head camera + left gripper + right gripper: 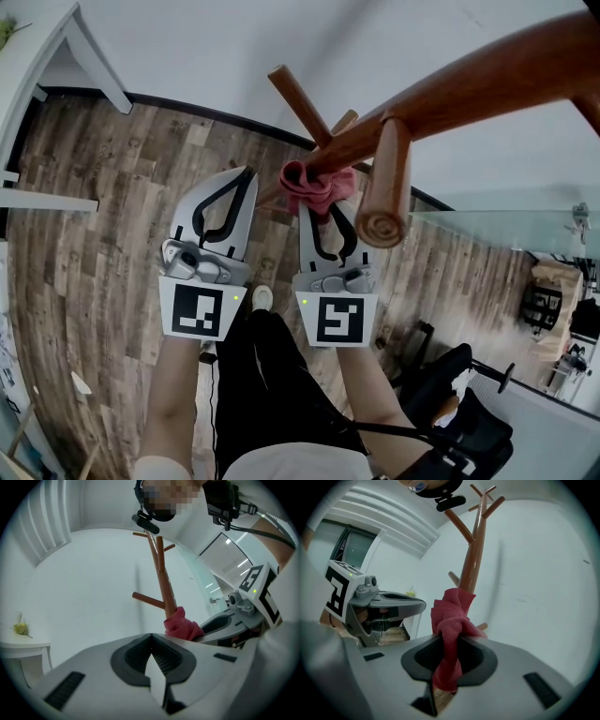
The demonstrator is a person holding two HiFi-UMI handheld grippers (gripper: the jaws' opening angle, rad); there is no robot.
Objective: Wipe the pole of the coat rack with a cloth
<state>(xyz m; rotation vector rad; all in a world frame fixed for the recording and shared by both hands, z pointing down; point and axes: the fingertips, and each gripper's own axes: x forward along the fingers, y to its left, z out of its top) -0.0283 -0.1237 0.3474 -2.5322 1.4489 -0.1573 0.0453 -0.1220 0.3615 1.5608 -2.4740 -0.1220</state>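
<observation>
The brown wooden coat rack pole [441, 89] runs from the upper right down toward the floor, with pegs [384, 183] sticking out. A red cloth [314, 183] is bunched against the pole, and my right gripper [319, 202] is shut on it. In the right gripper view the cloth [450, 620] hangs between the jaws and presses on the pole [471, 564]. My left gripper [242, 176] is shut with nothing in it, just left of the pole. From the left gripper view the pole [161, 573] and cloth [183, 626] stand ahead to the right.
A wood-plank floor [94, 253] lies below. A white table [37, 56] stands at the upper left, a glass panel [497, 225] at the right, and a black chair [459, 412] at the lower right. The person's legs and a shoe [262, 298] are under the grippers.
</observation>
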